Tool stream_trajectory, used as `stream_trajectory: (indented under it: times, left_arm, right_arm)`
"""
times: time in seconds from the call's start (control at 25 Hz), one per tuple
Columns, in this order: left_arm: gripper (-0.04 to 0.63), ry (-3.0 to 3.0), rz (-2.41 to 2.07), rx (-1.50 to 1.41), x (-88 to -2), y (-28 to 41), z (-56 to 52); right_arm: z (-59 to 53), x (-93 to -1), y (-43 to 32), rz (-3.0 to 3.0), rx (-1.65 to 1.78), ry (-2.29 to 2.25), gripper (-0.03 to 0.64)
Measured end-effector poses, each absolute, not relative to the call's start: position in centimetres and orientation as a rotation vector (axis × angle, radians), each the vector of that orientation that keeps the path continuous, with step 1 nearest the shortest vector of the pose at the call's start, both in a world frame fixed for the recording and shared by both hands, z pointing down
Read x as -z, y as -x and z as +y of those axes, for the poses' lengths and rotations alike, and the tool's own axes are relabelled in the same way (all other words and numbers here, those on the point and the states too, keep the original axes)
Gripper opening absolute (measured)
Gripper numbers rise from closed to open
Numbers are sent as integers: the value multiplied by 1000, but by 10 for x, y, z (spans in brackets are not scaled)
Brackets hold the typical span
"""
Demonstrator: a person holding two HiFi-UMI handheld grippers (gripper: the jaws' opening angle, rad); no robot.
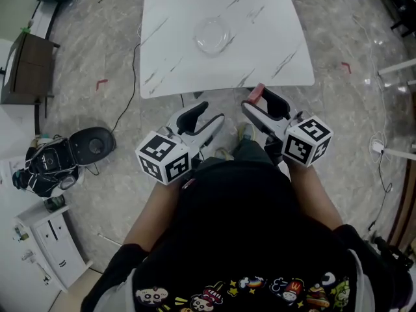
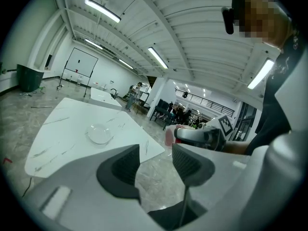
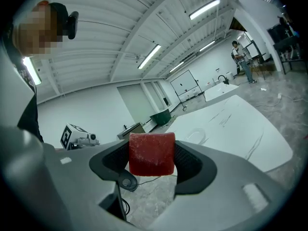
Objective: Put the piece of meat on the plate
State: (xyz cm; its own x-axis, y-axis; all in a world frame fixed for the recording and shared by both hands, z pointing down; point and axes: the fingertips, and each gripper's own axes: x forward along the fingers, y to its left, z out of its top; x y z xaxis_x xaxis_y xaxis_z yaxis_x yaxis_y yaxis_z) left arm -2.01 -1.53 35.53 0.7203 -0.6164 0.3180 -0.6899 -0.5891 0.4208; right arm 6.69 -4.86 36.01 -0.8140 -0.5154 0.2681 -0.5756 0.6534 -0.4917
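Note:
My right gripper [image 3: 152,163] is shut on a red piece of meat [image 3: 151,154] that fills the gap between its jaws. In the head view that gripper [image 1: 258,103] hangs near the white table's front edge, with the meat [image 1: 256,93] showing pink at its tip. A clear glass plate [image 1: 213,36] sits near the middle of the white marble table [image 1: 260,38]; it also shows as the plate [image 2: 100,133] and the plate [image 3: 196,135]. My left gripper [image 1: 209,116] is held below the table edge, its jaws a little apart around nothing [image 2: 156,165].
A black round device [image 1: 92,144] and a dark bag [image 1: 45,164] lie on the floor at the left, with a cable [image 1: 130,83] running to the table. A white cabinet [image 1: 49,239] stands at the lower left. People stand far off [image 2: 132,94].

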Motion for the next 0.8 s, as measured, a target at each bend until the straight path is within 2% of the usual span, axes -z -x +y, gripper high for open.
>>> stream_trajectory:
  times: [0.8]
  left_arm:
    - [328,-2265,-1139,-211,-368,-20,-89]
  right_arm:
    - [-134,-381,-99,-2737,-927,-682,311]
